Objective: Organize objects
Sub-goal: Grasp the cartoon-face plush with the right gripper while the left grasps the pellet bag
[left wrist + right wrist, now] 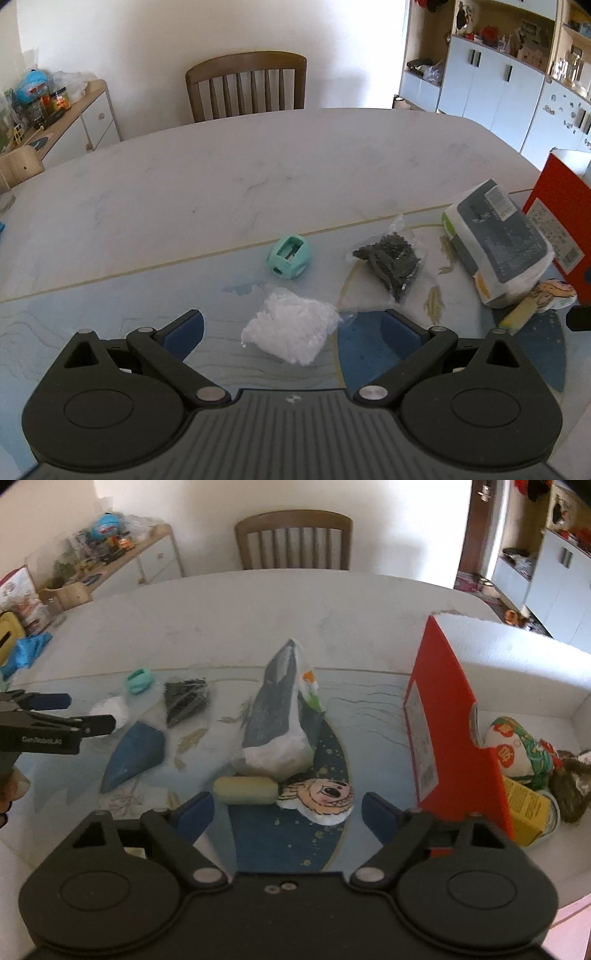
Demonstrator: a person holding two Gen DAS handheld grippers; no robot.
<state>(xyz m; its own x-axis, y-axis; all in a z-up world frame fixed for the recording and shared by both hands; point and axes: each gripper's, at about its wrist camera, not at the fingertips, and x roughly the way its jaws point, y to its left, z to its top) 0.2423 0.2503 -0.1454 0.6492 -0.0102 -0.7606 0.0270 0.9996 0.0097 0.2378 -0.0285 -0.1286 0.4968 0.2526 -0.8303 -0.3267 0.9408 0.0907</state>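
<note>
Left gripper (pixel 291 328): fingers spread wide and empty, held above the worktop (pixel 221 184) with the white plastic bag (pixel 290 334) lying between them; the mint sharpener (pixel 290 256) and the bag of dark pieces (pixel 391 260) lie just beyond. Right gripper (pixel 286 810): fingers spread wide and empty, facing the cartoon-face item with yellow handle (pixel 284 794), which touches the grey-and-white package (pixel 275 720) behind it. The red box (pixel 450 716) stands to the right with several packaged goods inside.
</note>
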